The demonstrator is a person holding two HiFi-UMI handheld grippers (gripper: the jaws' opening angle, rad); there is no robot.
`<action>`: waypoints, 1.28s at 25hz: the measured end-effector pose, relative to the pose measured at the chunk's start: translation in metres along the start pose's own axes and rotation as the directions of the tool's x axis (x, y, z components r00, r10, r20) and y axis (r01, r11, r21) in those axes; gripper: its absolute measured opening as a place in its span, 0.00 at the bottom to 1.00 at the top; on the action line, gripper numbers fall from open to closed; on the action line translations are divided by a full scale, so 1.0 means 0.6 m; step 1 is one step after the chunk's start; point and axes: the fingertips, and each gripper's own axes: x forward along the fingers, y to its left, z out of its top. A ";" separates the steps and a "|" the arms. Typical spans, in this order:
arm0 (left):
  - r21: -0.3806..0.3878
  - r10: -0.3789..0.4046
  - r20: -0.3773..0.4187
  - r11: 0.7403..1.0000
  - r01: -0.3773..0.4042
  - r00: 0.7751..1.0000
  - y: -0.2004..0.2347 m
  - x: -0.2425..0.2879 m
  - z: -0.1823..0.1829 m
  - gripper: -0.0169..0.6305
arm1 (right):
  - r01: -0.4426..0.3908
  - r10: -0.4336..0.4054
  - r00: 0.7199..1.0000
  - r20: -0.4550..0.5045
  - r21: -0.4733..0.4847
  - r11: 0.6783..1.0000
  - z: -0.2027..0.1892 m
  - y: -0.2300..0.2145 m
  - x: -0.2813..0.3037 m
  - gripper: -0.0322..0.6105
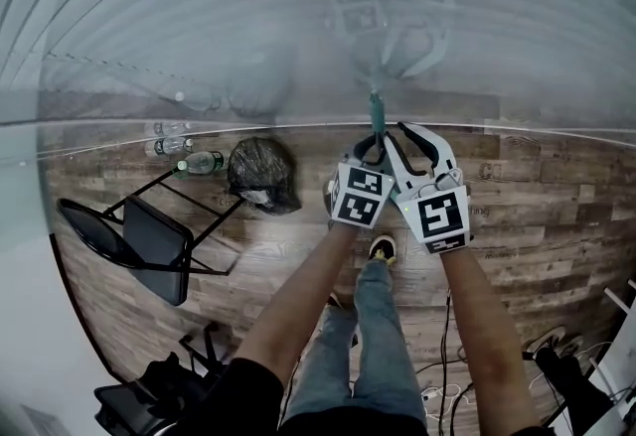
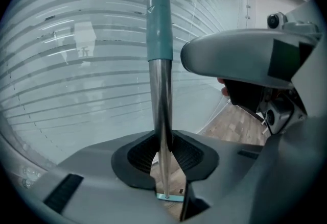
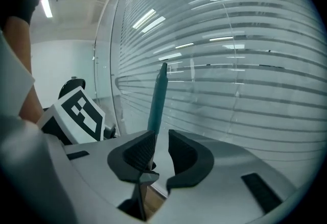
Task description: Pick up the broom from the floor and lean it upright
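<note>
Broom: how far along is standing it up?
Done: the broom is raised upright at the glass wall. In hand: the left claw clamps its metal shaft; the right claw is open beside the handle. Left, it seems: leaning it on the glass and letting go.

The broom (image 2: 161, 95), a silvery shaft with a teal grip on top, stands nearly upright by the glass wall (image 2: 76, 65).
</note>
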 end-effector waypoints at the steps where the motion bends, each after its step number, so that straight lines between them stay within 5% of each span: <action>1: 0.002 0.002 0.003 1.000 -0.002 1.000 -0.001 -0.001 0.002 0.18 | 0.001 -0.002 1.000 0.006 0.006 1.000 0.001 0.000 -0.004 0.19; 20: -0.002 0.023 0.104 1.000 -0.022 0.994 -0.002 -0.103 -0.008 0.29 | 0.073 -0.073 0.997 -0.002 0.050 0.996 -0.021 0.017 -0.071 0.19; 23: 0.018 0.046 0.208 0.999 -0.050 0.977 -0.012 -0.173 0.003 0.29 | 0.091 -0.091 0.996 0.003 0.057 0.994 -0.014 0.033 -0.100 0.19; 27: -0.039 0.065 0.364 0.998 -0.055 0.929 -0.022 -0.324 0.014 0.07 | 0.105 -0.106 0.994 0.020 0.034 0.994 0.026 0.083 -0.166 0.19; 32: -0.066 0.082 0.431 0.996 -0.060 0.899 -0.057 -0.605 -0.001 0.06 | 0.132 -0.131 0.989 0.064 -0.013 0.991 0.153 0.184 -0.332 0.19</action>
